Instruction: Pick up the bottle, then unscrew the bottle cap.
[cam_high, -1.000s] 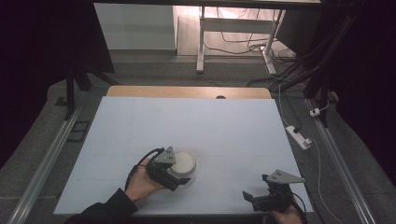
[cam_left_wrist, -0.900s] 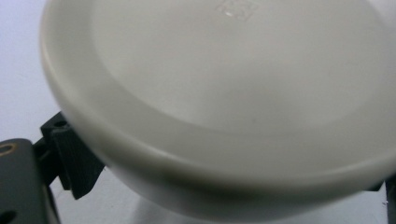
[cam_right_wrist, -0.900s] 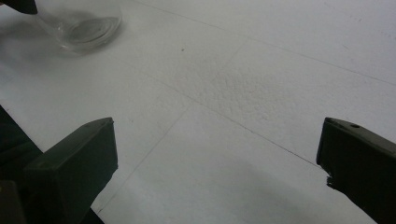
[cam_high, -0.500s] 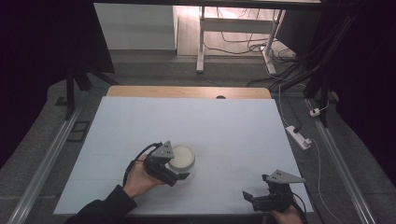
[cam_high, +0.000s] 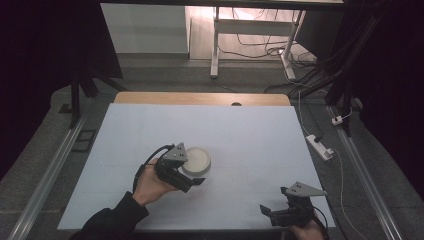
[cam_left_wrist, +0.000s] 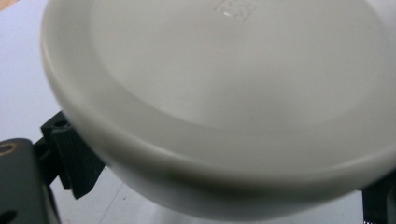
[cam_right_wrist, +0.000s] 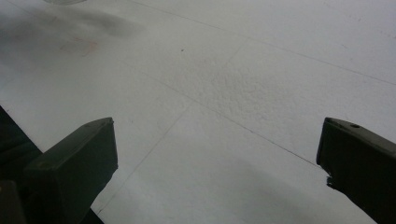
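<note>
White table, L tongs round bowl

I see the white table bare across the upper half and the right of the frame. The only obstacle is the white bowl left of centre, with my left gripper against it.
</note>
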